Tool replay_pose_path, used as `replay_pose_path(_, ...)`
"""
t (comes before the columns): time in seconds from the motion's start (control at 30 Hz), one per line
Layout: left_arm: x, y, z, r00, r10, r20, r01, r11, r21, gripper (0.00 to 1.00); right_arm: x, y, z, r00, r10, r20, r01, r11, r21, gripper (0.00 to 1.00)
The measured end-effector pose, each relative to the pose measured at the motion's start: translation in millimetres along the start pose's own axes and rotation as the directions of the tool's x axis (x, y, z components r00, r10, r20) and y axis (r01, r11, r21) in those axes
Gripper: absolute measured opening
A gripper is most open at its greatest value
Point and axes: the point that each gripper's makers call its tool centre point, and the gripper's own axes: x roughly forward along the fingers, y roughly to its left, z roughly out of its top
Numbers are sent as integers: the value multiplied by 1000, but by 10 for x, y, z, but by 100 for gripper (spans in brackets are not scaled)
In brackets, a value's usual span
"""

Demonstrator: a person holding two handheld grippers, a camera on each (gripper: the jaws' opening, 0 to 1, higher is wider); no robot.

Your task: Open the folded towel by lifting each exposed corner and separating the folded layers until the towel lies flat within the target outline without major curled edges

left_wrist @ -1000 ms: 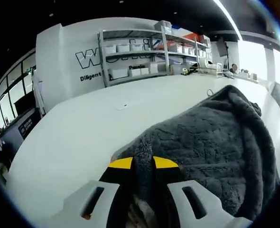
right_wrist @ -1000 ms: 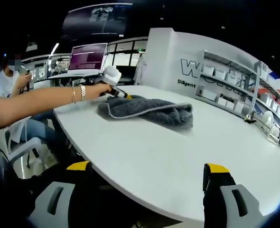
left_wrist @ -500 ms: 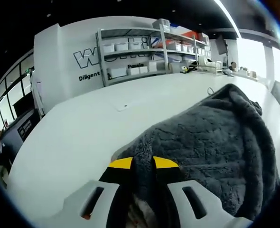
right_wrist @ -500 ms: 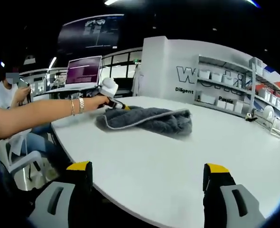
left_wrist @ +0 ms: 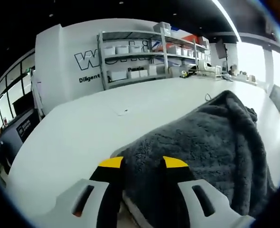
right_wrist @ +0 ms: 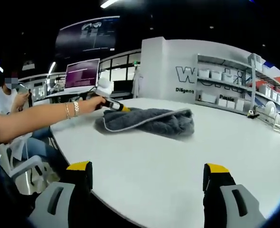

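- Towel (right_wrist: pixel 147 121) sits as a folded grey bundle on the far left part of the white table (right_wrist: pixel 178 161), with its pale edging curving along the top layer; nothing is spread flat, so the unfolding has barely begun.
- Left gripper (left_wrist: pixel 142 164) is at the towel's near edge, its yellow-tipped jaws set closely either side of a fold of the cloth; they look to be pinching it, though how firmly I cannot tell.
- From the right gripper view, that same tool (right_wrist: pixel 110 102) meets the towel's left end, held out on a person's arm.
- Right gripper (right_wrist: pixel 147 173) hangs back at the near table edge, jaws spread wide on nothing.
- Target outline: I cannot make one out on the table.
- Left to do, as I judge it: lift this corner, peel the layers apart, then smooth the edges.
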Motion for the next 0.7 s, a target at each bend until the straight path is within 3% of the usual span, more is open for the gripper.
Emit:
replay_pose_path(0.17,-156,-44,116,999,-35,0,35,999,37,61,66,-16,-66,1000,8,-23,-7,1000,12,99)
replay_pose_path(0.27,-317,-241,139,993,-116,-19,116,993,-6,76,69,-5,-67,1000,12,-17,-12,1000,21,99)
replay_pose_path(0.3,-367,-288,147,992,-126,-20,126,992,-3,79,73,-6,-72,1000,13,-20,-13,1000,22,99)
replay_pose_path(0.4,-609,-455,135,991,-125,-51,130,983,131,83,99,-42,-77,1000,6,-28,-5,1000,26,99)
replay_pose_path(0.53,-873,-669,115,986,-162,-44,167,974,152,90,112,-67,-58,1000,6,-29,-5,999,33,99)
replay_pose_path(0.7,-1262,-943,-77,972,-227,-64,235,953,193,95,131,-110,-15,999,-1,-38,1,1000,21,99)
